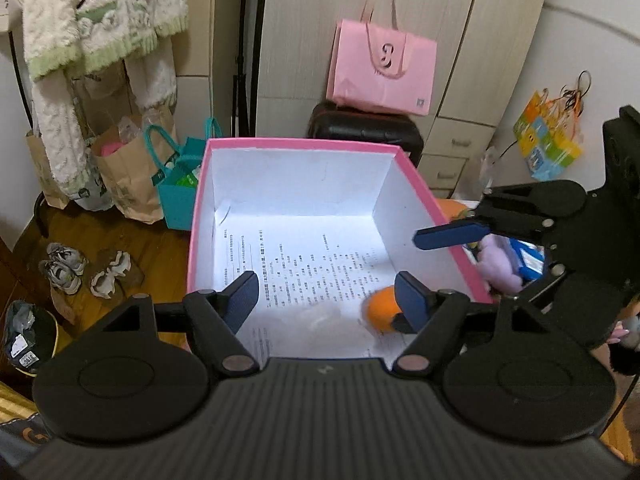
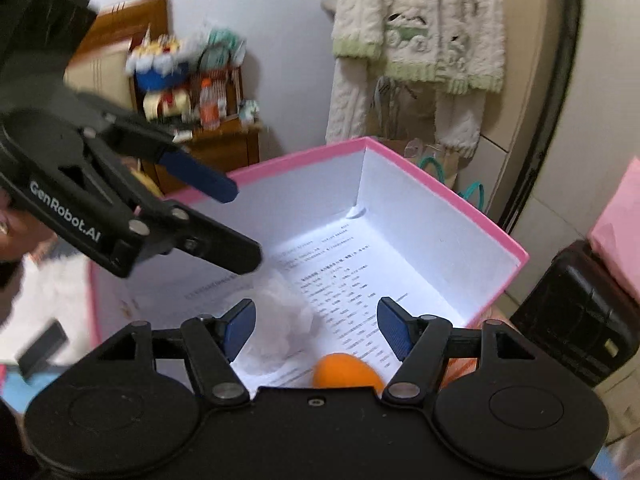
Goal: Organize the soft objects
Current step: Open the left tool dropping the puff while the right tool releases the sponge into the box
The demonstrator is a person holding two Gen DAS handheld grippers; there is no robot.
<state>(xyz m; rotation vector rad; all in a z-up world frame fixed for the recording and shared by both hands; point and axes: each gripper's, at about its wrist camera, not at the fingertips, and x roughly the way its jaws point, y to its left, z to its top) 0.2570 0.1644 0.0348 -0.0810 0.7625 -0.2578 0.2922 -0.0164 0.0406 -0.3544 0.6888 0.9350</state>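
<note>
A pink box (image 1: 304,145) with white inside walls and a printed sheet on its floor fills both views; it also shows in the right wrist view (image 2: 452,196). An orange soft toy (image 1: 380,310) lies on the box floor near the front, also in the right wrist view (image 2: 346,370). A white fluffy thing (image 2: 280,312) lies beside it. My left gripper (image 1: 326,300) is open and empty above the box. My right gripper (image 2: 316,326) is open and empty over the orange toy. A purple plush (image 1: 498,264) lies outside the box's right wall.
Paper bags and a teal bag (image 1: 180,184) stand left of the box. A black suitcase (image 1: 364,128) with a pink bag (image 1: 380,68) stands behind. Shoes (image 1: 64,268) lie on the wood floor. A fluffy garment (image 2: 416,40) hangs on a rack. A wooden cabinet (image 2: 216,148) holds toys.
</note>
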